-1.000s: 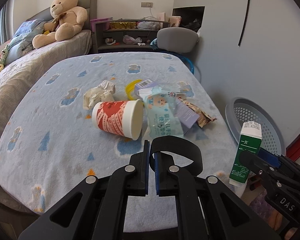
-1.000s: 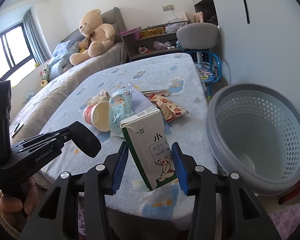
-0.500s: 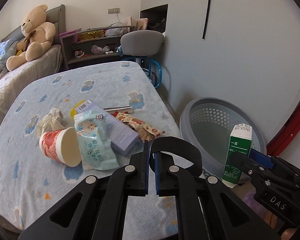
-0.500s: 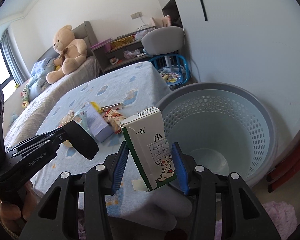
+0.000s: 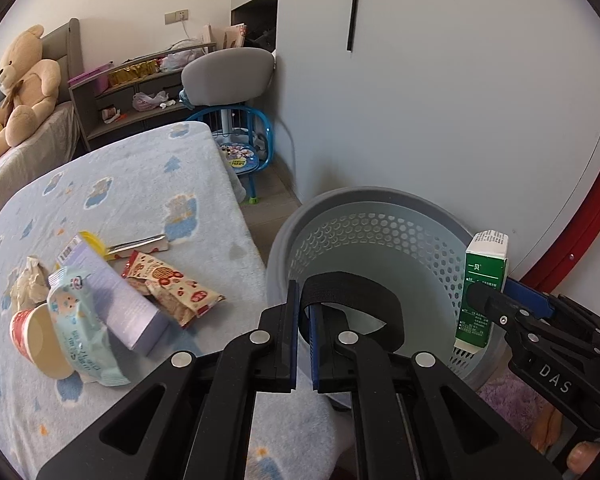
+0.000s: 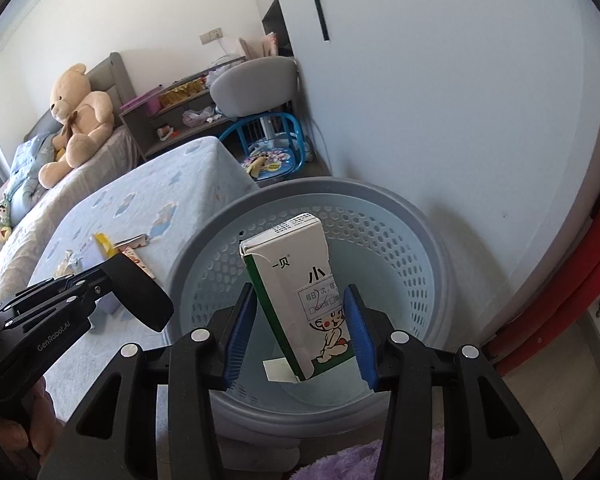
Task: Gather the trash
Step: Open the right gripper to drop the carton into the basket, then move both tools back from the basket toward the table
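Right wrist view: we see the milk carton (image 6: 300, 292) tilted between the blue pads of the right gripper (image 6: 300, 336), held over the mouth of the grey perforated basket (image 6: 400, 216).
Carton: its lower back corner is cut off by the pad on our right, and we cannot make out the small print on its face.
Right tongs: clamped on the carton, one pad against each side.
Basket: its near rim is hidden behind the gripper arms; the floor of it shows pale through the gap beside the carton.
Left wrist view: we see the same carton (image 5: 482, 292) upright at the basket's (image 5: 284, 248) right rim, with the right gripper (image 5: 496, 300) partly cut off by the frame edge.
Left tongs: the left gripper (image 5: 304, 312) has its pads drawn nearly together with a narrow slit between them and nothing in it; a black strap (image 5: 352, 288) loops just above and hides part of the basket's inside.
Table: on the blue patterned blanket (image 5: 140, 184) lie a red paper cup (image 5: 36, 336) on its side, a pale blue wipes pack (image 5: 80, 320), a lilac box (image 5: 116, 296), a snack wrapper (image 5: 172, 284) and crumpled paper (image 5: 28, 284), overlapping so that we cannot tell every edge.
Background: a teddy bear (image 5: 16, 84) sits on the bed, half cut off at the left.
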